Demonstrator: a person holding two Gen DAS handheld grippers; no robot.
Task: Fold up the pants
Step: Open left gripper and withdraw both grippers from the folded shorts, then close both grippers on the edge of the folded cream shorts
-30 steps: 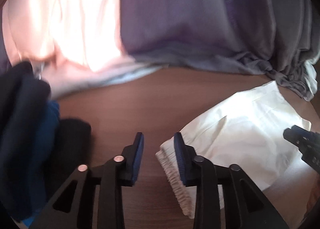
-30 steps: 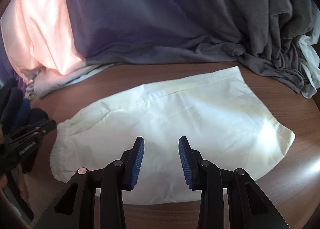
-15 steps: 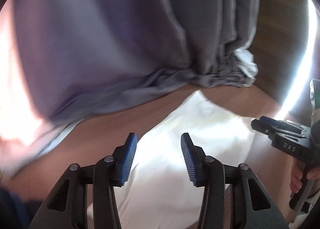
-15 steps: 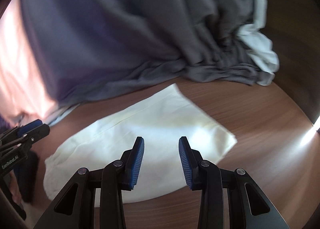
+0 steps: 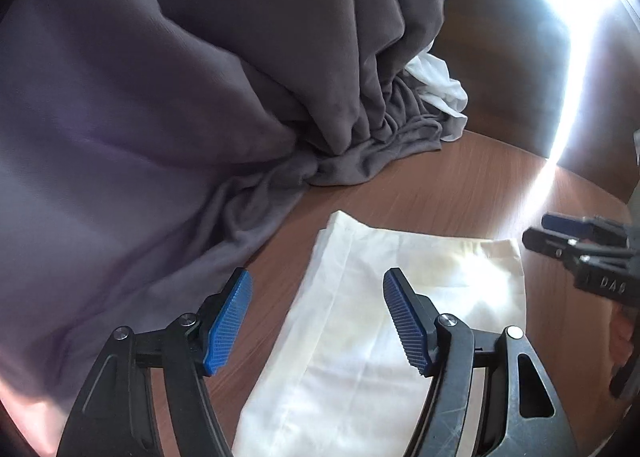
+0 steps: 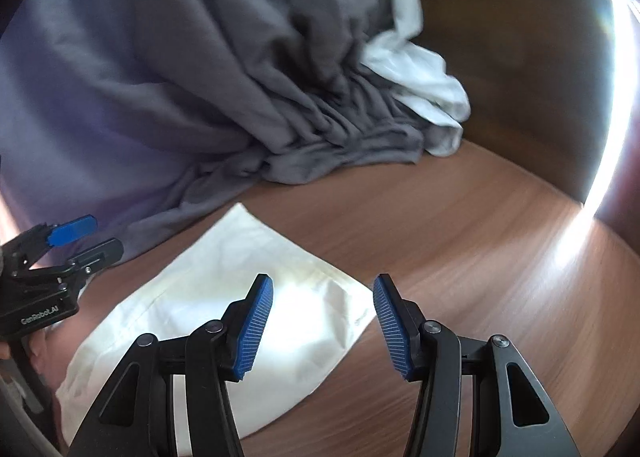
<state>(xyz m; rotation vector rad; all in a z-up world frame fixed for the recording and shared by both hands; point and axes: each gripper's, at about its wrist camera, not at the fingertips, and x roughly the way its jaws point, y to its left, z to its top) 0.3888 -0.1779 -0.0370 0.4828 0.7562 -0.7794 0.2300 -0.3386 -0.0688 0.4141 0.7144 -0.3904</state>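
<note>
Left hand-held gripper [image 5: 316, 321] spread wide, empty, over the cream pants [image 5: 372, 317] lying flat on the wooden table [image 5: 460, 185]; right hand-held gripper [image 6: 322, 321] also spread, empty, above the pants' end. Pants' near part cut off by frame. Gray curtain [image 6: 240, 69] bunches behind, white cloth [image 6: 424, 81] beside it, glare at right

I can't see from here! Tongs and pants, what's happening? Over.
Both tongs, left and right, open, empty. White pants flat on table. Grey cloth pile touches far corner.
</note>
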